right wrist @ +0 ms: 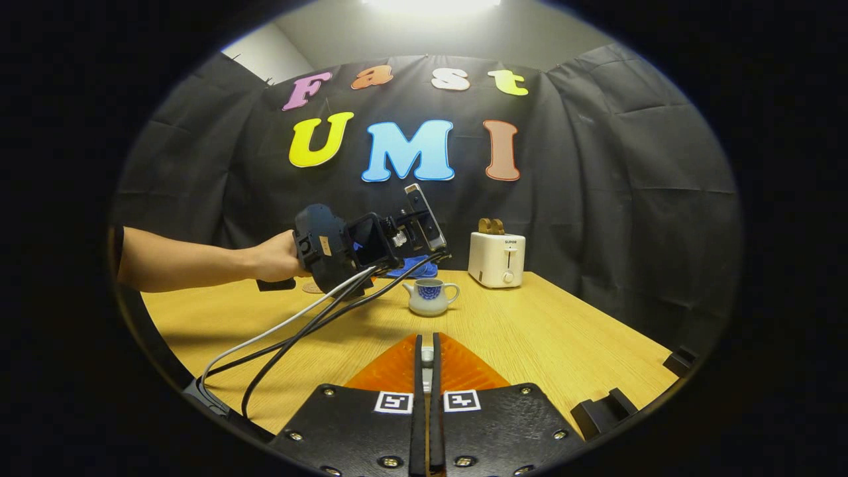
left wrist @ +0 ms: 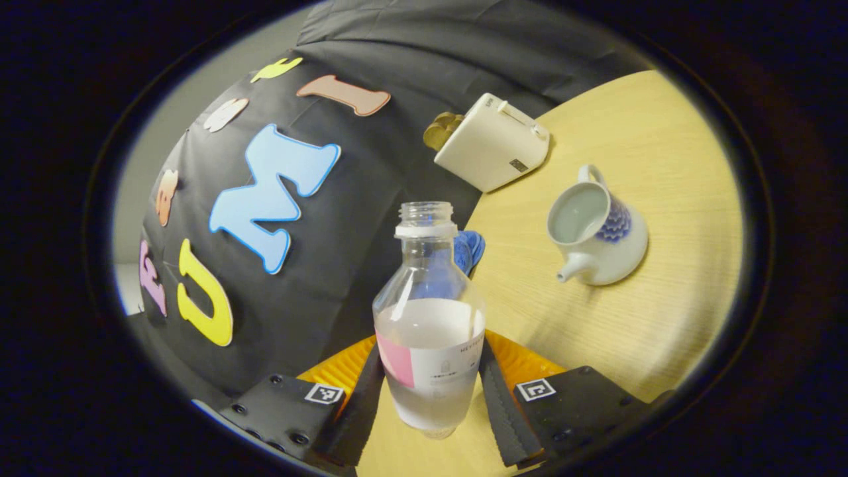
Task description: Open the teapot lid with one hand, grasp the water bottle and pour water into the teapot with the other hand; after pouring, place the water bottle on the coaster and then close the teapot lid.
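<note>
1. While your left claw [left wrist: 434,391] clamps the water bottle [left wrist: 429,318], both fingers press its labelled lower body; the bottle is uncapped, partly filled and held off the tabletop [left wrist: 662,331].
2. Beyond the bottle's neck, the teapot [left wrist: 596,232] sits on the tabletop with its lid off and its spout toward the bottle, well apart from it.
3. Behind the teapot, a white toaster [left wrist: 491,142] stands at the tabletop's far edge; a blue cloth [left wrist: 472,248] lies just behind the bottle.
4. Your right claw [right wrist: 427,371] is drawn narrow, with a small pale thing between its fingers; what it is cannot be told.
5. In the right gripper view, a hand [right wrist: 275,257] carries the left gripper above the tabletop, left of the teapot.
</note>
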